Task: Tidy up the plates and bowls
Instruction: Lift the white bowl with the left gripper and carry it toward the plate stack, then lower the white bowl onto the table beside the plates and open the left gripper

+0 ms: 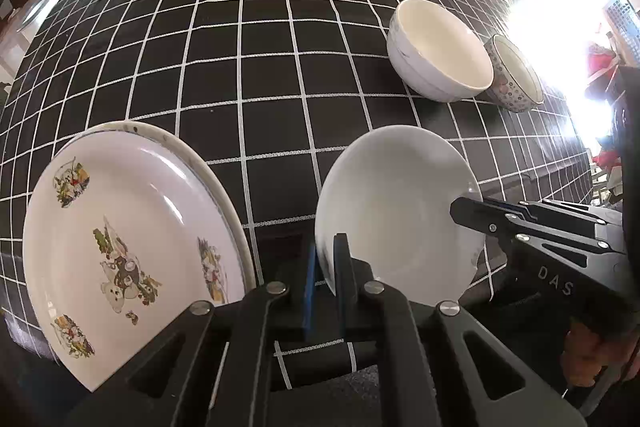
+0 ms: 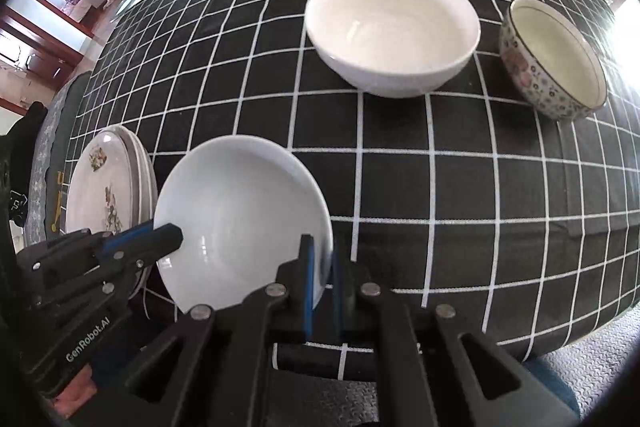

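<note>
While you hold the white dish (image 1: 392,211) between both tools, your left gripper (image 1: 329,267) is clamped on its near-left rim and your right gripper (image 2: 320,267) on the opposite rim. At nine o'clock the plates (image 1: 132,239) sit just beside it. At one o'clock stand the white bowl (image 2: 392,31) and floral bowl (image 2: 556,63), well apart from the dish. Between them lies open checked cloth (image 1: 248,67); its edge drops off at four o'clock. Room clutter rings the table's far side.

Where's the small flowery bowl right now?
In the right wrist view the flowery bowl stands at the far right of the checked tablecloth, just right of the big white bowl, well beyond the white dish both jaws grip.
</note>
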`<state>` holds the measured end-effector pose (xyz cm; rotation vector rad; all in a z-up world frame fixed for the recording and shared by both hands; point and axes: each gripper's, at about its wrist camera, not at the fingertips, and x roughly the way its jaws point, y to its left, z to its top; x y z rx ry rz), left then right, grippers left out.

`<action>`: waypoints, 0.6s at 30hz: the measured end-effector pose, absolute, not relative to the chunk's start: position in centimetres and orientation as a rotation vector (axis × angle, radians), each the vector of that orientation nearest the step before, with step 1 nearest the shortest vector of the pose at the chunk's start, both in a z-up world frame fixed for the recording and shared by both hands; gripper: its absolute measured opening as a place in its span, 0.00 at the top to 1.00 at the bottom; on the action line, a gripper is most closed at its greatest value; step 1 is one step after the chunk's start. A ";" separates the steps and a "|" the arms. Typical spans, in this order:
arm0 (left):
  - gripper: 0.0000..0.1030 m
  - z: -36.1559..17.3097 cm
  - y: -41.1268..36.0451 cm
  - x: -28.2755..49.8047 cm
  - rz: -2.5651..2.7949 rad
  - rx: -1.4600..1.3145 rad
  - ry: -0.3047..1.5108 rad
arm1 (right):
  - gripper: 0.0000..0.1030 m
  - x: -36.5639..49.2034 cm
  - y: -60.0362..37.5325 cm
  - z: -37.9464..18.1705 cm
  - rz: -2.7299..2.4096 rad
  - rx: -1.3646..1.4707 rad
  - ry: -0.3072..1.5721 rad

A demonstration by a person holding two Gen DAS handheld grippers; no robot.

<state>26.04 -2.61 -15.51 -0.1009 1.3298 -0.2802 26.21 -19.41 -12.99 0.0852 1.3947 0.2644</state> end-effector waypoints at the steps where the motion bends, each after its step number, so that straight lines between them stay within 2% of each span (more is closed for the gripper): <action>1: 0.93 -15.6 -2.6 26.1 -0.280 -0.104 1.329 | 0.89 26.2 -19.3 -13.0 0.265 0.081 1.393; 6: 0.93 -15.5 -2.4 26.3 -0.302 -0.133 1.346 | 0.89 26.5 -19.5 -13.0 0.274 0.087 1.402; 12: 0.93 -12.8 -2.0 25.8 -0.267 -0.082 1.244 | 0.89 26.3 -20.6 -11.5 0.273 0.095 1.351; 18: 0.80 -9.3 -2.2 24.3 -0.267 -0.039 1.156 | 0.88 24.9 -20.5 -8.8 0.246 0.023 1.258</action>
